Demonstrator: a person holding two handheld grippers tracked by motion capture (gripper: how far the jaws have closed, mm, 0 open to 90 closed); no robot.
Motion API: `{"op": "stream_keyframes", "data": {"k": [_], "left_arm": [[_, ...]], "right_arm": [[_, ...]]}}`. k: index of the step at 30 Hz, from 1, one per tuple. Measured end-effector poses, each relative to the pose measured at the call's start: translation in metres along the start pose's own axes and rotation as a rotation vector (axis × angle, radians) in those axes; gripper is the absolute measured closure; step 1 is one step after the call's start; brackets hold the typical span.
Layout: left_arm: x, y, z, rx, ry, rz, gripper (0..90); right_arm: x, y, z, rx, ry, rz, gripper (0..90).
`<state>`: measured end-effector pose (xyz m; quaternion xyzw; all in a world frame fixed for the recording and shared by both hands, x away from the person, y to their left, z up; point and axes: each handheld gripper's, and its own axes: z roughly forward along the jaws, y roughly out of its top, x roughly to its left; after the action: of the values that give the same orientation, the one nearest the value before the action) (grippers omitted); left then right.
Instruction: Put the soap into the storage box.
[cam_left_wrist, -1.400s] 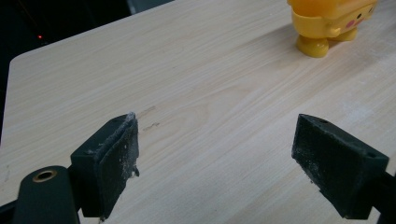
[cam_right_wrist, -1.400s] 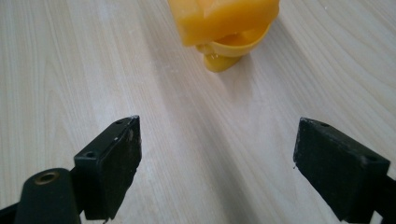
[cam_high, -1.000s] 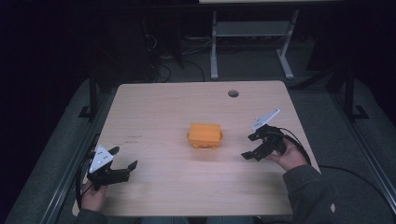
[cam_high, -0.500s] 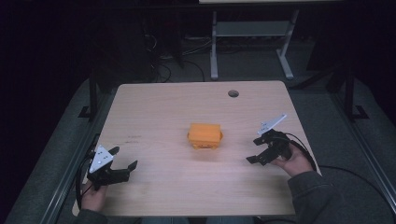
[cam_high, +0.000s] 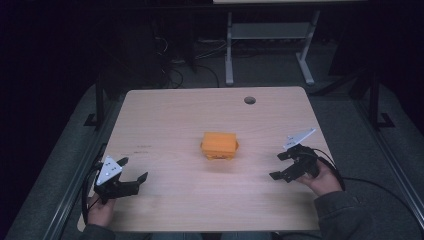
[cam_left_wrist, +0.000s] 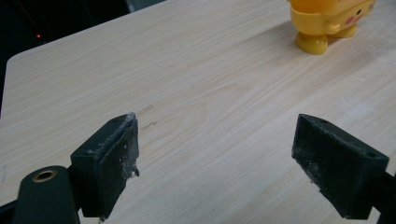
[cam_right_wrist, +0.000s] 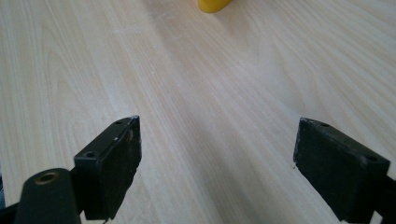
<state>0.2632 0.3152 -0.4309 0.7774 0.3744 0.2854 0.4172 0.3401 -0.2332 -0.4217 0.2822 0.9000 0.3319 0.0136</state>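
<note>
An orange-yellow toy box (cam_high: 219, 145) with small feet stands in the middle of the wooden table (cam_high: 165, 120). My left gripper (cam_high: 133, 170) rests near the table's front left corner, open, nothing between its jaws. My right gripper (cam_high: 278, 165) is low over the table at the right, open and holding nothing, jaws turned toward the toy. In the left gripper view the toy (cam_left_wrist: 327, 23) shows at the top right, far beyond the open jaws, with a pink cheek mark on it. A yellow foot of the toy (cam_right_wrist: 212, 4) peeks in at the top of the right gripper view.
A round cable hole (cam_high: 249, 100) lies near the table's far edge. Beyond the table stands a white desk frame (cam_high: 267, 45) on a dark floor with cables. A cable (cam_high: 370, 180) trails from the right gripper off the table's right side.
My right gripper has moved down and toward the table's front right, away from the toy. The left gripper and the toy have stayed put.
</note>
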Motion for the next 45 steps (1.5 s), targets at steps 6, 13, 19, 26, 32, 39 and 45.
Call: {"op": "stream_keyframes", "data": {"k": [6,13,19,26,32,39,45], "left_arm": [[0.000,0.000,0.001,-0.004,0.002,-0.006,14.2],[0.000,0.000,0.001,0.001,0.001,0.000,14.2],[0.000,-0.001,0.001,0.002,0.003,0.001,14.2],[-0.001,-0.001,0.002,0.002,0.000,-0.001,14.2],[-0.002,-0.001,0.003,0.002,-0.001,-0.001,14.2],[-0.002,-0.001,0.003,0.003,-0.001,0.001,14.2],[-0.003,-0.001,0.004,0.007,-0.003,0.002,14.2]], "right_arm": [[0.001,-0.009,0.001,-0.006,-0.004,0.003,14.7],[0.002,-0.023,0.003,-0.010,-0.004,0.025,14.7],[0.003,-0.036,0.003,-0.015,-0.008,0.047,14.7],[0.005,-0.046,0.002,-0.023,-0.010,0.063,14.7],[0.007,-0.057,0.001,-0.027,-0.018,0.075,14.7],[0.014,-0.069,0.001,-0.044,-0.025,0.099,14.7],[0.018,-0.076,0.002,-0.055,-0.032,0.105,14.7]]}}
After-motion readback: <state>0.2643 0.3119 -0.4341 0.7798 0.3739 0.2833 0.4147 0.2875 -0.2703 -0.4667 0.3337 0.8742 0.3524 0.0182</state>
